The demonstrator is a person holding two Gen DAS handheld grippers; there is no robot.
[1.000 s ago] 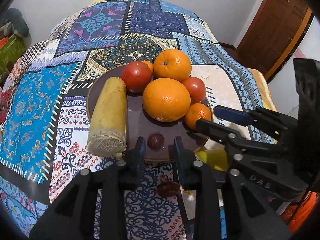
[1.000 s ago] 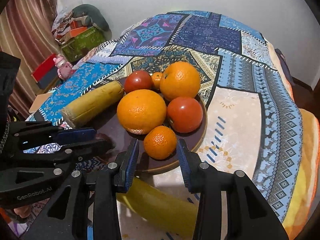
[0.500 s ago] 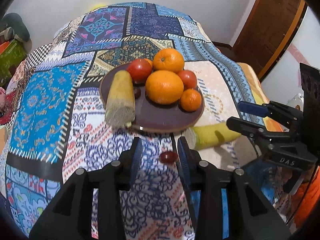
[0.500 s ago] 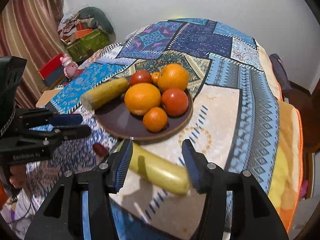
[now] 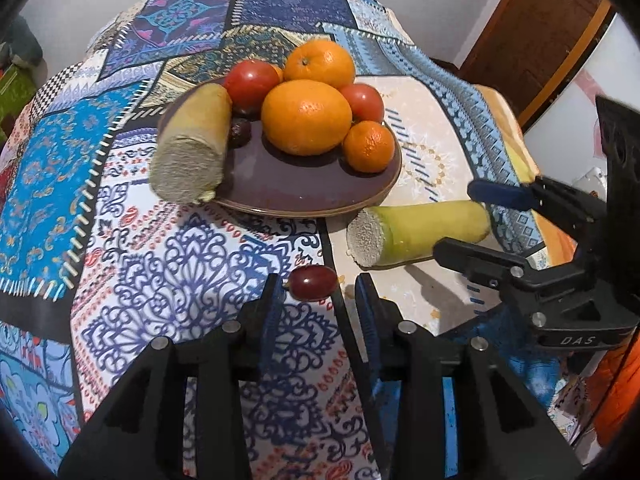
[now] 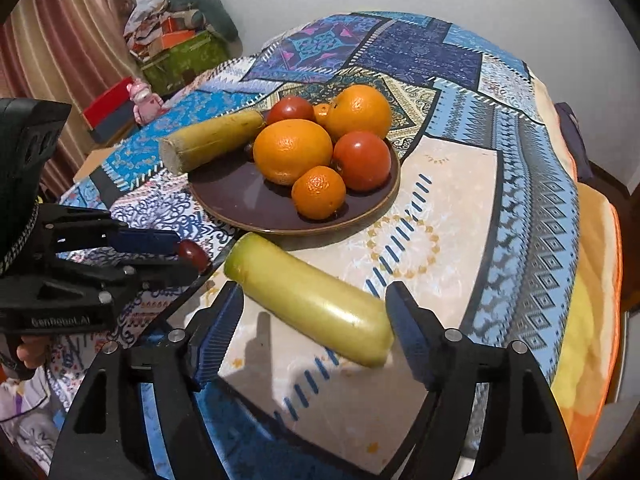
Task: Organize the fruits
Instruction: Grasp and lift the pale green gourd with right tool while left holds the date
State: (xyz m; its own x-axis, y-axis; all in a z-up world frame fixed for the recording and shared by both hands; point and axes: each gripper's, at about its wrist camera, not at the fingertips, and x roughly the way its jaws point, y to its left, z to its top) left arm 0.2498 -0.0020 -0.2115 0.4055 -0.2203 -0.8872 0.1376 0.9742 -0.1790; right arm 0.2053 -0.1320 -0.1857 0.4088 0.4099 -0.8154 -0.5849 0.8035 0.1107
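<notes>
A brown plate (image 5: 304, 196) holds two oranges (image 5: 306, 116), two tomatoes, a mandarin (image 5: 368, 146), a dark grape and a yellow-brown cane piece (image 5: 192, 144). A red grape (image 5: 313, 282) lies on the cloth just ahead of my open left gripper (image 5: 316, 304), between its fingertips. A yellow-green cane piece (image 6: 312, 298) lies on the cloth in front of the plate (image 6: 240, 196). My right gripper (image 6: 314, 316) is open wide, its fingers on either side of that piece. The left gripper (image 6: 188, 252) shows in the right wrist view beside the grape (image 6: 193, 254).
A patchwork cloth (image 5: 120, 240) covers the round table. A wooden door (image 5: 540, 40) stands at the far right. Boxes, a pink toy (image 6: 142, 98) and curtains stand past the table's left side. The table edge drops off at the right (image 6: 592, 260).
Both grippers have pulled back from the plate and come lower. The left now frames the red grape; the right has opened wider around the yellow-green piece.
</notes>
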